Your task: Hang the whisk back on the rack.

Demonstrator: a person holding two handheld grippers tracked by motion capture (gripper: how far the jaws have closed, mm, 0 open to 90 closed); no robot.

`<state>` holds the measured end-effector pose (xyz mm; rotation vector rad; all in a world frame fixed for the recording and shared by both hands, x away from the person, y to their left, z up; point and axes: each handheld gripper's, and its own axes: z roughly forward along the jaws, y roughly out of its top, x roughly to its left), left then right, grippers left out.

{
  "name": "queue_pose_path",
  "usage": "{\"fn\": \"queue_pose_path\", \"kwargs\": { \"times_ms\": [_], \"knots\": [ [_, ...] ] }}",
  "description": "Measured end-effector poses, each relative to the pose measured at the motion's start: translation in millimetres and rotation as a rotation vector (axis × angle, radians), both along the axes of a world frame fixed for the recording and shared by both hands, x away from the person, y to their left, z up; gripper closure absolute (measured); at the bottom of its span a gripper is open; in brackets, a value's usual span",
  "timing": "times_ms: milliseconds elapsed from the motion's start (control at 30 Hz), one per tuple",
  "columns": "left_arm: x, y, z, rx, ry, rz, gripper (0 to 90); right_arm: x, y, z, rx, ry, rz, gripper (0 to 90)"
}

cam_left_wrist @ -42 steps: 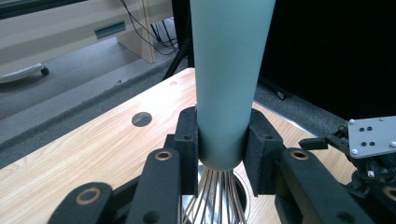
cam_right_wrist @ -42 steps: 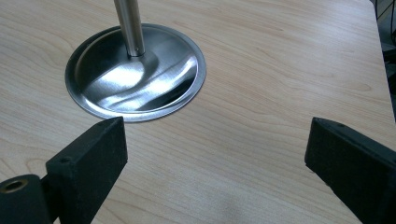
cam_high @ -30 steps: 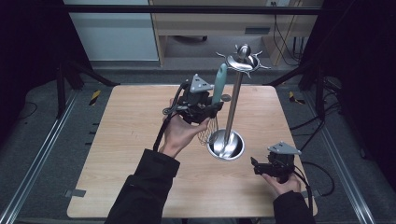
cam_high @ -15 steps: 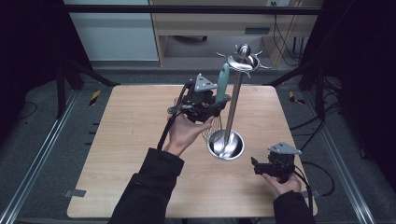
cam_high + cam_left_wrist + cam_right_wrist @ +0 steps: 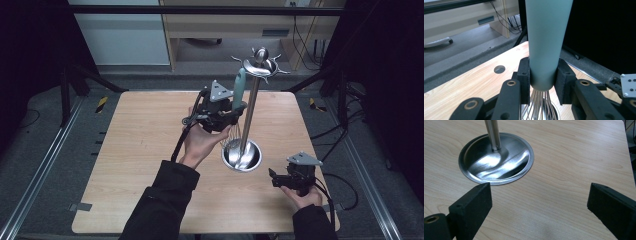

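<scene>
My left gripper [image 5: 231, 111] is shut on the teal handle [image 5: 240, 86] of a wire whisk, which it holds upright just left of the steel utensil stand's pole [image 5: 250, 117]. The whisk wires [image 5: 231, 139] hang above the stand's round base [image 5: 255, 161]. In the left gripper view both pads clamp the lower end of the teal handle [image 5: 544, 37], with the whisk wires [image 5: 539, 106] below. The stand's hooked top [image 5: 261, 64] sits just right of the handle's tip. My right gripper [image 5: 274, 177] rests low at the front right, open and holding nothing; its view [image 5: 539, 202] faces the stand's base [image 5: 496, 157].
The wooden table [image 5: 140, 150] has a round hole [image 5: 499, 69] near its far edge. A desk and cables stand behind the table, with dark frame legs at both sides. The other gripper's grey plate [image 5: 627, 85] shows at the right of the left gripper view.
My left gripper has edged slightly toward the stand's pole with the whisk still in it. The right gripper has stayed where it was.
</scene>
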<state>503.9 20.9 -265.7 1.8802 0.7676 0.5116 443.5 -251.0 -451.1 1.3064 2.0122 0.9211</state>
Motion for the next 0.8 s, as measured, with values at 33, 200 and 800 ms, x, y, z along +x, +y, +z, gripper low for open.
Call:
{"fn": "queue_pose_path", "kwargs": {
  "times_ms": [33,200,800],
  "knots": [
    [0.0,-0.2,-0.1,-0.001,-0.001,0.001,68.6,0.1,0.0,-0.1,0.0,0.0,0.0,6.0],
    [0.0,-1.2,-1.6,0.008,-0.024,0.008,68.5,0.1,0.0,-0.1,-0.004,0.002,0.0,6.1],
    [-9.9,9.7,-3.1,0.001,-0.023,0.001,53.9,0.4,-0.2,-0.6,-0.007,0.002,-0.004,6.1]
  ]
}}
